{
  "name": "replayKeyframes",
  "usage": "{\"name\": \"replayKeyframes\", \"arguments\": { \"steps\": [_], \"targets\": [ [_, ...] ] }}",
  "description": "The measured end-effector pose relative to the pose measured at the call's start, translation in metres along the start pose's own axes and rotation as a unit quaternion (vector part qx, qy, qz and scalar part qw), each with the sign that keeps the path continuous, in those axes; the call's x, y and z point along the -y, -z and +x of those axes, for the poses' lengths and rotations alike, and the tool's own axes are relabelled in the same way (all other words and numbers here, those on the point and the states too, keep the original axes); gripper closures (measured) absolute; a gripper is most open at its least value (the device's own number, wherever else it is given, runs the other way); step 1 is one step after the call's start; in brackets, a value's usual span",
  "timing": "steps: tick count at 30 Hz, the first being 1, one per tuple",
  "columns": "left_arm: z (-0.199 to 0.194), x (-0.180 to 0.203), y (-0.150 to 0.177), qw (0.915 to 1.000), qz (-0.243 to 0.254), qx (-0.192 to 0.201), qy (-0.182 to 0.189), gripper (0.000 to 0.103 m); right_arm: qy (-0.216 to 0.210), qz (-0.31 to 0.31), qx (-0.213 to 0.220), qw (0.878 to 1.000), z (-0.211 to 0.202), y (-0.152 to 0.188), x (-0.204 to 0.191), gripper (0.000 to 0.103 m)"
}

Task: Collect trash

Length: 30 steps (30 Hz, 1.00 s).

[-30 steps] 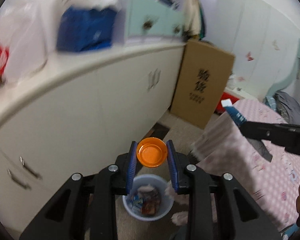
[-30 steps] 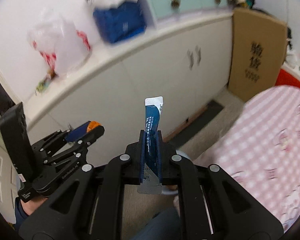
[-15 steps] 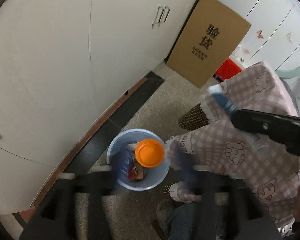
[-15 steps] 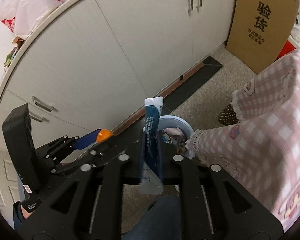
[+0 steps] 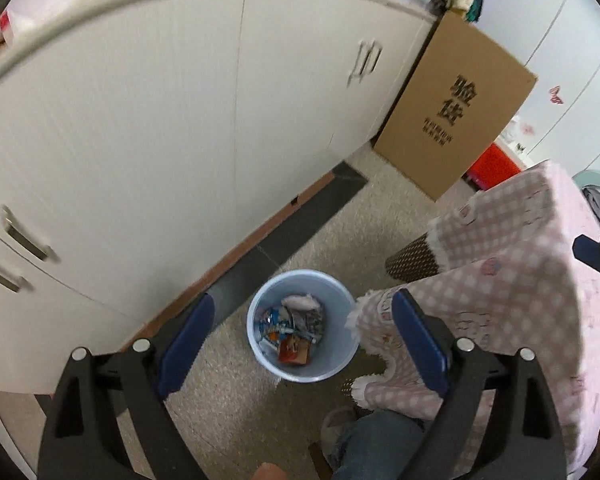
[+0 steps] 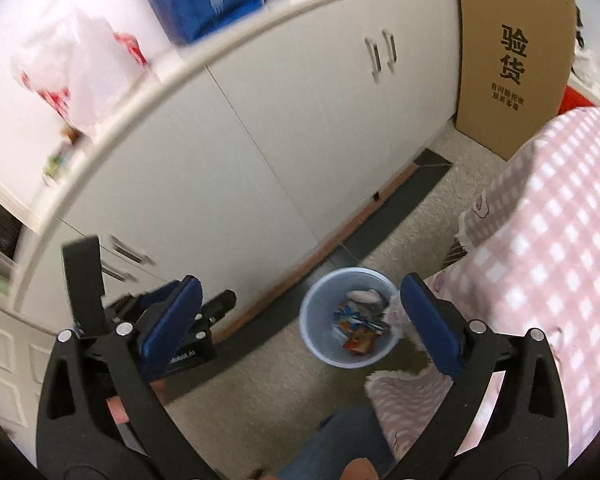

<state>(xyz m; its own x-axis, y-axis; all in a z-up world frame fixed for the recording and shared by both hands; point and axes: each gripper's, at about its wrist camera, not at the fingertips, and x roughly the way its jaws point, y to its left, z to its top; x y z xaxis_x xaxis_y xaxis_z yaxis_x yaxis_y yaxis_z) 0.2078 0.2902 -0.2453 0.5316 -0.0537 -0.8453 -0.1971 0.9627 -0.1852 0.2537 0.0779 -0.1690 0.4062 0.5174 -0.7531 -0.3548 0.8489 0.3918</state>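
A pale blue waste bin [image 5: 342, 354] stands on the floor by the white cabinets, with several wrappers and scraps [image 5: 294, 330] inside. It also shows in the right wrist view [image 6: 312, 340]. My left gripper [image 5: 302, 332] is wide open and empty, held high above the bin. My right gripper [image 6: 300, 326] is wide open and empty, above the bin too. The left gripper's body [image 6: 172, 336] shows at lower left in the right wrist view. The orange cap and the blue sachet are not clearly visible.
White cabinets [image 5: 180, 120] run along the left. A cardboard box [image 5: 456, 108] leans at their far end. A table with a pink checked cloth [image 5: 512, 280] is at the right, close to the bin. The person's knee [image 5: 376, 440] is below.
The left gripper opened and let go of the orange cap. The right gripper opened and let go of the blue sachet. Both views now look down on the bin.
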Motion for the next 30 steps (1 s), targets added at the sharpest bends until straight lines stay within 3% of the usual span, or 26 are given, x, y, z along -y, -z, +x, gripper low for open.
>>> {"name": "replayKeyframes", "arguments": {
  "steps": [4,8,10,13,18,23,27,30],
  "targets": [
    [-0.05,0.021,-0.001,0.9991,0.004,0.043,-0.003,0.015,0.0,0.008,0.036,0.999,-0.056,0.003,0.007,0.006],
    [-0.115,0.054,0.002,0.9925,0.027,0.118,-0.02,0.011,0.03,0.006,0.089,0.996,-0.118,0.015,0.012,0.006],
    [-0.159,0.083,0.007,0.9814,0.051,0.182,-0.036,0.009,0.073,0.009,0.122,0.99,-0.158,0.027,0.014,0.006],
    [-0.209,0.119,0.021,0.9648,0.08,0.247,-0.041,0.005,0.12,0.014,0.163,0.979,-0.209,0.049,0.019,0.006],
    [-0.266,0.164,0.05,0.9551,0.088,0.282,0.017,0.005,0.207,0.001,0.237,0.949,-0.289,0.095,0.006,0.006],
    [-0.31,0.205,0.082,0.944,0.115,0.304,0.058,0.004,0.265,-0.004,0.294,0.918,-0.348,0.129,-0.003,0.006],
    [-0.347,0.226,0.106,0.9351,0.119,0.325,0.077,0.004,0.286,0.0,0.33,0.9,-0.379,0.148,-0.01,0.006],
    [-0.363,0.233,0.117,0.9334,0.116,0.332,0.072,0.004,0.289,0.004,0.344,0.894,-0.394,0.158,-0.012,0.006]
  ]
}}
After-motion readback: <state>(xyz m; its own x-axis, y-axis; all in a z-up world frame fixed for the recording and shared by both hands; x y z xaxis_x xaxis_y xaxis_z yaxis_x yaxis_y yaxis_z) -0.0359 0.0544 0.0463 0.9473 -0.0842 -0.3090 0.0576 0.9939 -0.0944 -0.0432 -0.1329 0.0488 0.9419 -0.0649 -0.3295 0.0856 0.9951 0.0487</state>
